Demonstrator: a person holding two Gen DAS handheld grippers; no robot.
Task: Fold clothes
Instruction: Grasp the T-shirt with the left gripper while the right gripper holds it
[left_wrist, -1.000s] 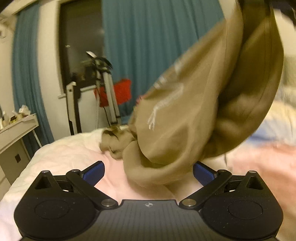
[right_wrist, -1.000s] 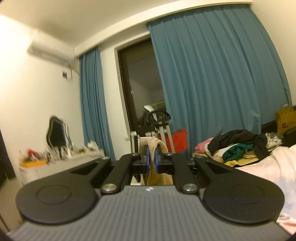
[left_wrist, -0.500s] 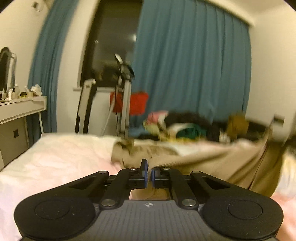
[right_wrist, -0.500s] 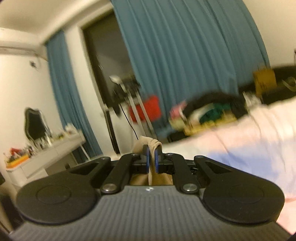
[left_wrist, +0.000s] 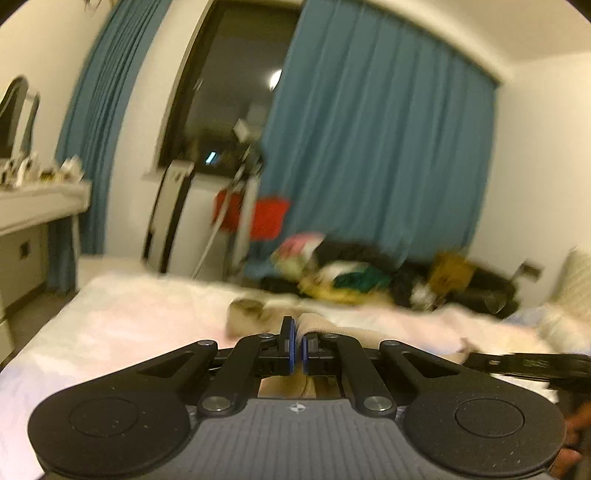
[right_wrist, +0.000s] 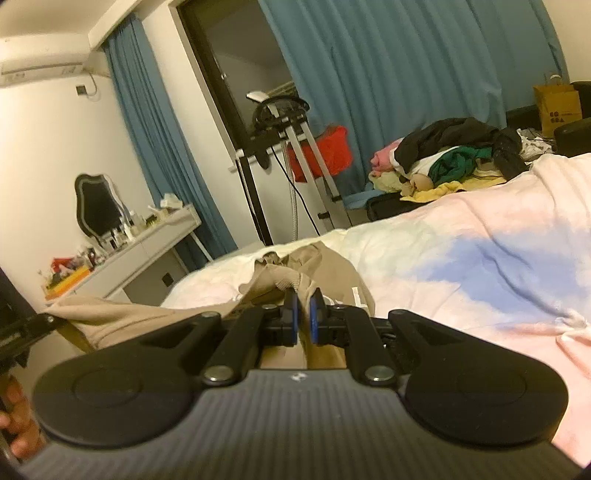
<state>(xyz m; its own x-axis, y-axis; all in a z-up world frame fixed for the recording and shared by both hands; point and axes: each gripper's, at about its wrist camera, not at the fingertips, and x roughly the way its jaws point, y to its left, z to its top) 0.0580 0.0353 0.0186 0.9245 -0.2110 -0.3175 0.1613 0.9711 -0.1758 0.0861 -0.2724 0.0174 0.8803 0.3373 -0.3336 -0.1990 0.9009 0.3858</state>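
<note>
A tan sweatshirt (right_wrist: 325, 266) lies spread low over the pink and white bed cover (right_wrist: 480, 236). My right gripper (right_wrist: 302, 321) is shut on a ribbed edge of the sweatshirt, just above the bed. My left gripper (left_wrist: 296, 345) is shut on another fold of the same tan sweatshirt (left_wrist: 317, 325), also low over the bed cover (left_wrist: 129, 317). The rest of the garment stretches between the two grippers; its far end (left_wrist: 245, 314) lies bunched on the bed. The left view is blurred.
A pile of mixed clothes (right_wrist: 454, 155) lies beyond the bed's far edge. A white dressing table (right_wrist: 140, 247) with a mirror stands left. A folded treadmill (right_wrist: 291, 147) and blue curtains (right_wrist: 406, 74) stand at the window. The other gripper's edge (left_wrist: 528, 365) shows at right.
The left gripper, open under the hanging sweatshirt a second ago, has shut on it. Both grippers have come down, and the sweatshirt now lies stretched low over the bed.
</note>
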